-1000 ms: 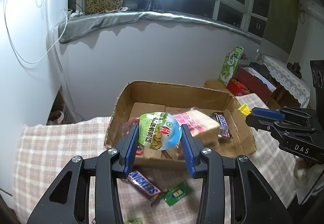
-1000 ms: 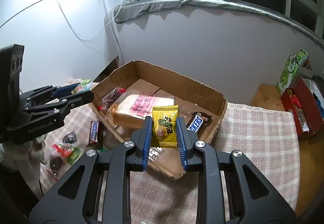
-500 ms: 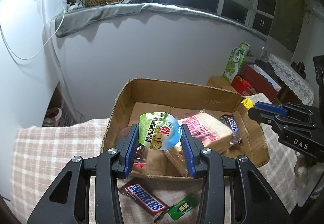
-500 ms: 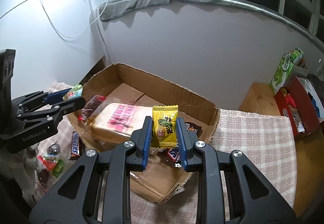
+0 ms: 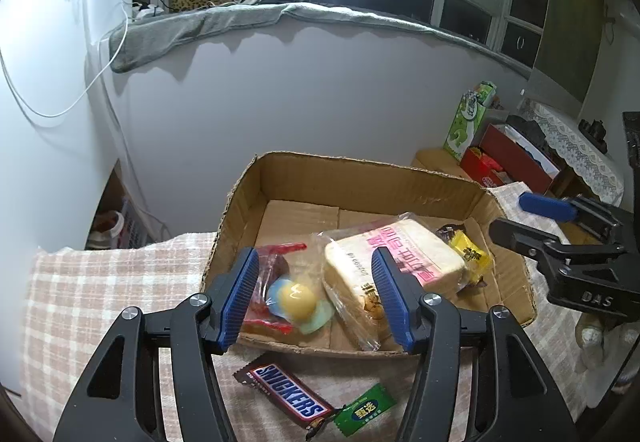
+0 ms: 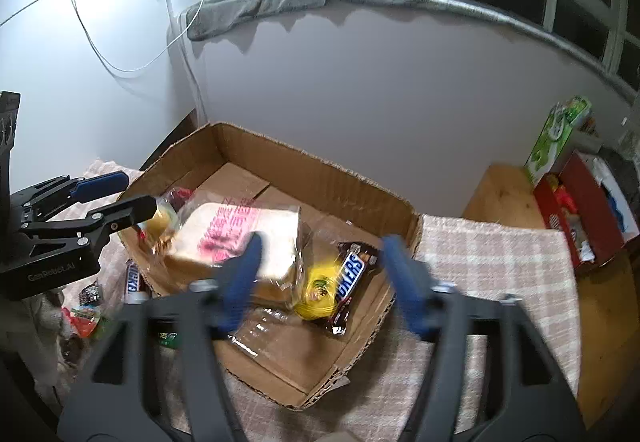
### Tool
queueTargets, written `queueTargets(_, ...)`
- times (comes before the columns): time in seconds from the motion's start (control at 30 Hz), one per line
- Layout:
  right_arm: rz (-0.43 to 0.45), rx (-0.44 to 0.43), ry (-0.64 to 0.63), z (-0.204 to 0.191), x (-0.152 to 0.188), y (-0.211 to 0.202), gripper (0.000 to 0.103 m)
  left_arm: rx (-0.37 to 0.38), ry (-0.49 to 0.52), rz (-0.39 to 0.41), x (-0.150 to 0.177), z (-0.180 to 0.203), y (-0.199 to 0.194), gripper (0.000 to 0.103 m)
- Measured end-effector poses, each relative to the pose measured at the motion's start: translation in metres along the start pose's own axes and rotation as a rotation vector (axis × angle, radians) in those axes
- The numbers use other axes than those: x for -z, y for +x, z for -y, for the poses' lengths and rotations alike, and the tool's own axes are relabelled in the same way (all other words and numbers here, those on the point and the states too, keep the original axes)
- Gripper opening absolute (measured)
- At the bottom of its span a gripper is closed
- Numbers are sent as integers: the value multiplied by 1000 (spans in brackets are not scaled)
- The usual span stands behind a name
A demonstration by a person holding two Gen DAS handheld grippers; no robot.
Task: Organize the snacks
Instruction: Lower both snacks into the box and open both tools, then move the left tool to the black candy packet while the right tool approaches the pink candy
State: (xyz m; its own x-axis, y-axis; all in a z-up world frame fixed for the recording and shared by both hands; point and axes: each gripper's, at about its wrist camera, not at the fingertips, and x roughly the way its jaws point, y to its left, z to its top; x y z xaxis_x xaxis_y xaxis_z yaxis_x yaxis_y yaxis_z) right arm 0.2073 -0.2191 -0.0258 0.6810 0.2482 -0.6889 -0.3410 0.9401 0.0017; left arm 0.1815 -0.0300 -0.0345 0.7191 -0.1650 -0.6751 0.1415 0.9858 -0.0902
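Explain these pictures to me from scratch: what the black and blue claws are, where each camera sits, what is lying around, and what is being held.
No robot here: a person holds a hand tool in each hand, each with two blue-padded fingers. A wide-angle camera on each tool looks along its fingers, so each view shows its own claw at the bottom and the other claw at the side.

The left gripper and right gripper have both just been opening and now stand open, holding nothing. Below them a cardboard box on a checked cloth holds a bagged bread loaf, a jelly cup, a yellow packet and a Snickers bar. A second Snickers and a green sachet lie outside the box.
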Motion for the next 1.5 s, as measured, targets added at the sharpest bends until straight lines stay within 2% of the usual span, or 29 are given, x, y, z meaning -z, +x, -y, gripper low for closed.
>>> queueTargets(0.43, 0, 4, -13, -3, 1, -3, 71, -1, 8, 5, 2, 2, -3, 58)
queueTargets(1.03, 9, -25, -45, -8, 22, -26, 71, 5, -25, 25, 21, -11, -34, 58)
queueTargets(1.5, -17, -104, -92, -30, 61, -50, 71, -3, -59, 38, 61, -31, -71, 58)
